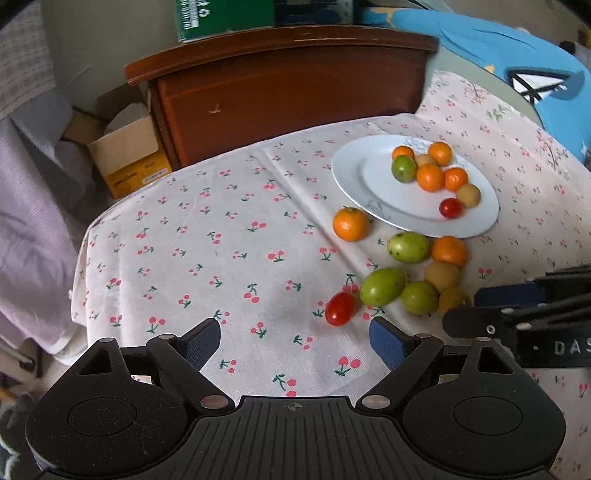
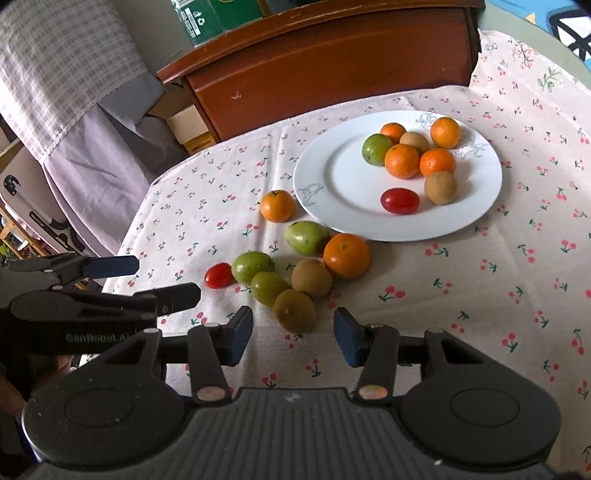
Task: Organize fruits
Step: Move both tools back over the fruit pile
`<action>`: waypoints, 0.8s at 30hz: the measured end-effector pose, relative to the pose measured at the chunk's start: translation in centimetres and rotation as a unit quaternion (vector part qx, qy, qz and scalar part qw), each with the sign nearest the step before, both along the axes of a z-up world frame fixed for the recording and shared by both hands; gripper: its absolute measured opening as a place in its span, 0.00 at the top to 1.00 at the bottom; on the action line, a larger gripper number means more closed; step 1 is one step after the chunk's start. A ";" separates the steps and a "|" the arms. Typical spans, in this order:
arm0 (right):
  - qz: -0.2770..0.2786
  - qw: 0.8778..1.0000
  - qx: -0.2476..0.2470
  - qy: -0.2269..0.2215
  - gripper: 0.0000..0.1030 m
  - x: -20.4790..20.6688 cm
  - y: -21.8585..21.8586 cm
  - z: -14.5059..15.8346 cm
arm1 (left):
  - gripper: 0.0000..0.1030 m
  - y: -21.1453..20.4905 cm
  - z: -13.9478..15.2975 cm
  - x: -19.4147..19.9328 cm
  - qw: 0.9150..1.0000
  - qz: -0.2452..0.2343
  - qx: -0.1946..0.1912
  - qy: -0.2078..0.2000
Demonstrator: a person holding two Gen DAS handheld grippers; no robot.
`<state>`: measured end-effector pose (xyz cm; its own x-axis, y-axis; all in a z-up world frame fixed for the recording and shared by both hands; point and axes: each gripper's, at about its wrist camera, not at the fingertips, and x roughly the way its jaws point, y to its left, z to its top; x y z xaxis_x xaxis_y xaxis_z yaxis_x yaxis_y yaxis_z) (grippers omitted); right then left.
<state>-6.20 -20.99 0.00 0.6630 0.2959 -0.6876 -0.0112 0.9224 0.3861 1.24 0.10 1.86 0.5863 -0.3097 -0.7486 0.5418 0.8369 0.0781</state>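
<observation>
A white plate on the cherry-print cloth holds several oranges, a green fruit, brown fruits and a cherry tomato. In front of it lie loose fruits: oranges, green fruits, brown fruits and a second cherry tomato. My right gripper is open, with the nearest brown fruit lying between its fingertips, clear of both pads. My left gripper stands wide open over bare cloth, and the loose tomato lies just beyond its right fingertip. The right gripper's fingers enter the left wrist view from the right.
A brown wooden cabinet stands behind the table, with a green box on top. A cardboard box sits on the floor to the left. A blue cushion lies at the back right. The table's rounded edge drops off at the left.
</observation>
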 end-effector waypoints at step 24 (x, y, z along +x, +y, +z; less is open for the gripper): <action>-0.028 0.999 0.030 0.020 0.75 0.2 -1.5 -0.3 | 0.58 -2.0 -2.0 1.1 0.998 -0.062 -0.009 0.011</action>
<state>-5.99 -22.53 -0.30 0.6522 0.3008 -0.6958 0.0560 0.8963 0.4399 2.30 -1.93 -0.10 0.5259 -0.3928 -0.7544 0.6429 0.7643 0.0502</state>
